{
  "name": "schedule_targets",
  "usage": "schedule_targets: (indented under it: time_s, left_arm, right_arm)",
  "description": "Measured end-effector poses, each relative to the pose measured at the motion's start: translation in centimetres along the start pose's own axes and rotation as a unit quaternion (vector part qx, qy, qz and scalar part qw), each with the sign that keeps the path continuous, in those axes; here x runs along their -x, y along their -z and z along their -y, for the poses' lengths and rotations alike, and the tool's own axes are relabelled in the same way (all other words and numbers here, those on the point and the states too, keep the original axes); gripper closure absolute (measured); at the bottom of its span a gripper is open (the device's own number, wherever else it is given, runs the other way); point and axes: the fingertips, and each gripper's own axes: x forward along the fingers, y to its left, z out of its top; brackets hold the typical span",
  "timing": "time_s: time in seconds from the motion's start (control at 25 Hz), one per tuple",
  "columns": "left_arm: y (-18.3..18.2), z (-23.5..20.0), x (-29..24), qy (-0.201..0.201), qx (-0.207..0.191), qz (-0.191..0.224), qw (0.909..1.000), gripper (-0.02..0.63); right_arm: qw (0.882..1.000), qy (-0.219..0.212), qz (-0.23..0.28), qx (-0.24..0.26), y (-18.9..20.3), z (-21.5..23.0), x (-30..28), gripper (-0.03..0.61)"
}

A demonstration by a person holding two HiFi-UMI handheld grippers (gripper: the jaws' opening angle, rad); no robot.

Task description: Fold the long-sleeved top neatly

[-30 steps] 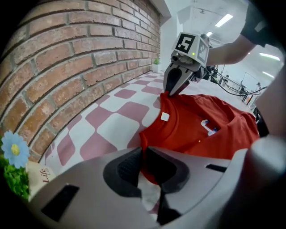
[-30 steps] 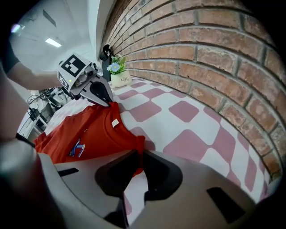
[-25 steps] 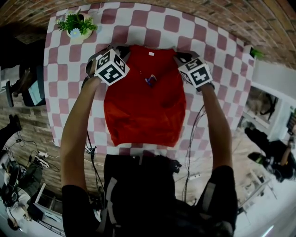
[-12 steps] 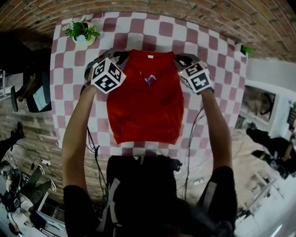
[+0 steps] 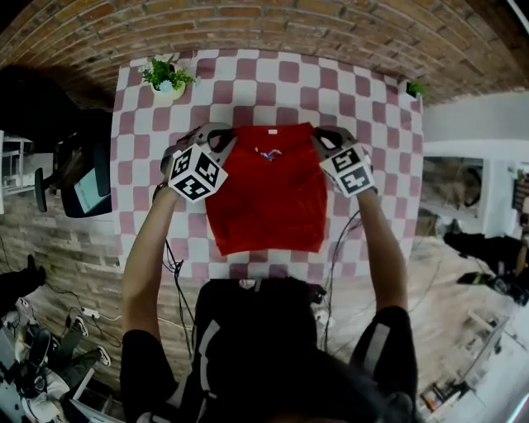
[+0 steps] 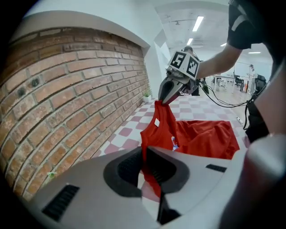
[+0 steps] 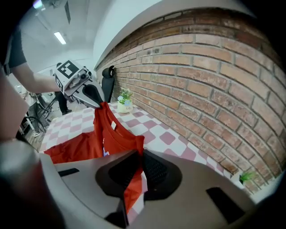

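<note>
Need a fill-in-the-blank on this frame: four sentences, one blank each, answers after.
1. The left gripper and right gripper each pinch a shoulder of the ____ top.
2. The tablecloth is checked pink and ____.
3. In the head view, the potted plant stands at the cloth's far ____ corner.
4. Beyond the table is a ____ wall.
Answers: red; white; left; brick.

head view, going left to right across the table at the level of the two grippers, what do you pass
left gripper → red top → right gripper; each gripper pinches one shoulder of the top.
</note>
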Motion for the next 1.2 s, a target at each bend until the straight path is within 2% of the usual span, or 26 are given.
schedule_targets:
  time_s: [0.2, 0.8, 1.04, 1.2]
  left_arm:
    - [-0.9, 3.1, 3.0, -0.002, -0.019, 0.015, 0.9997, 0.578]
    - [0.0, 13.7, 9.7, 0.010, -0.071, 0.041, 0.9965, 0.578]
    - [0.6, 18.0, 12.3, -0.007, -0.090, 0.040, 0.9951, 0.578]
    - [1.2, 21.2, 13.1, -0.032, -0.091, 0.028, 0.9949, 0.578]
  right_arm:
    - [1.000, 0.015, 0.015, -0.005, 0.5, -2.8, 4.2, 0.541]
    - [0.996, 0.073, -0.001, -0.043, 7.0, -13.9, 11.6, 0.541]
    - [0.995, 0.085, 0.014, -0.057, 9.0, -17.4, 13.8, 0.541]
    - [0.995, 0.083, 0.018, -0.045, 10.7, -19.4, 14.9, 0.541]
